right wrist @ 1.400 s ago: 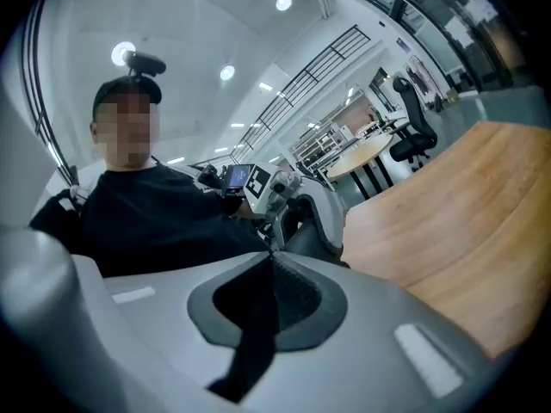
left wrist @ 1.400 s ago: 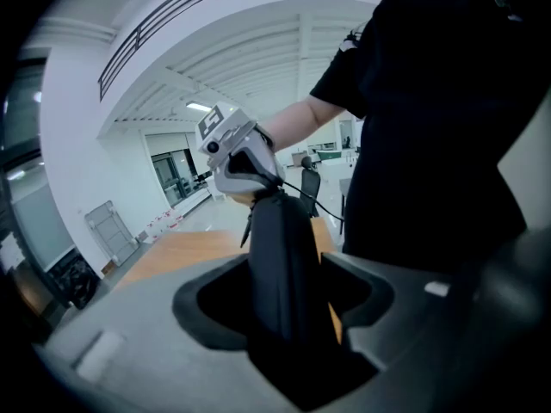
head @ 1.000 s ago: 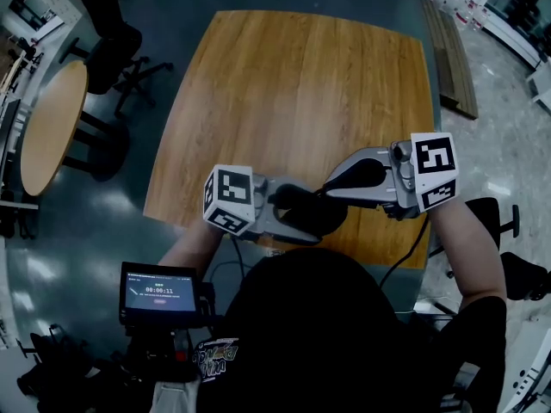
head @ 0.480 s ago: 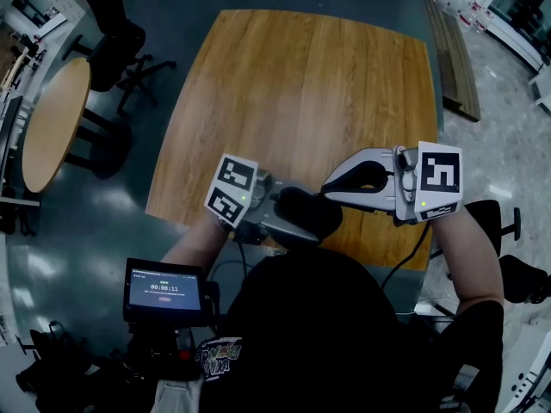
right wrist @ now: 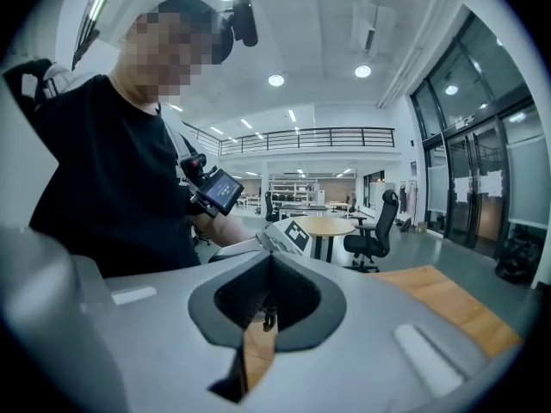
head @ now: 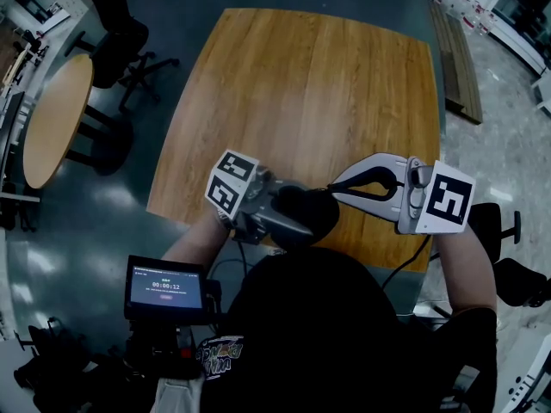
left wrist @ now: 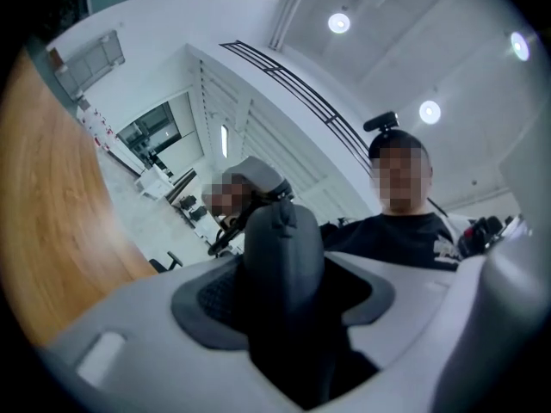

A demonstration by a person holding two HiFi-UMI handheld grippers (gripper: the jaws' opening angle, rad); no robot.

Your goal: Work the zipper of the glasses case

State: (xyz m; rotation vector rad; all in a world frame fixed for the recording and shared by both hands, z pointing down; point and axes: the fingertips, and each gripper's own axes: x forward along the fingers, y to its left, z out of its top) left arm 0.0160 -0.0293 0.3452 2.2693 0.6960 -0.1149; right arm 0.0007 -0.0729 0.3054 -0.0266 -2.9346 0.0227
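Right now the wooden table (head: 301, 84) spreads out beyond me, and the dark glasses case (head: 303, 213) hangs above its near edge, clamped in my left claw (left wrist: 286, 334), whose wide jaws have just been closing onto it. My right claw (right wrist: 269, 304), at the case's right side, is pinched tight on the small zipper pull (right wrist: 268, 320). Holding and catching look done; the run along the zip seems left, though I cannot see how far it stands open
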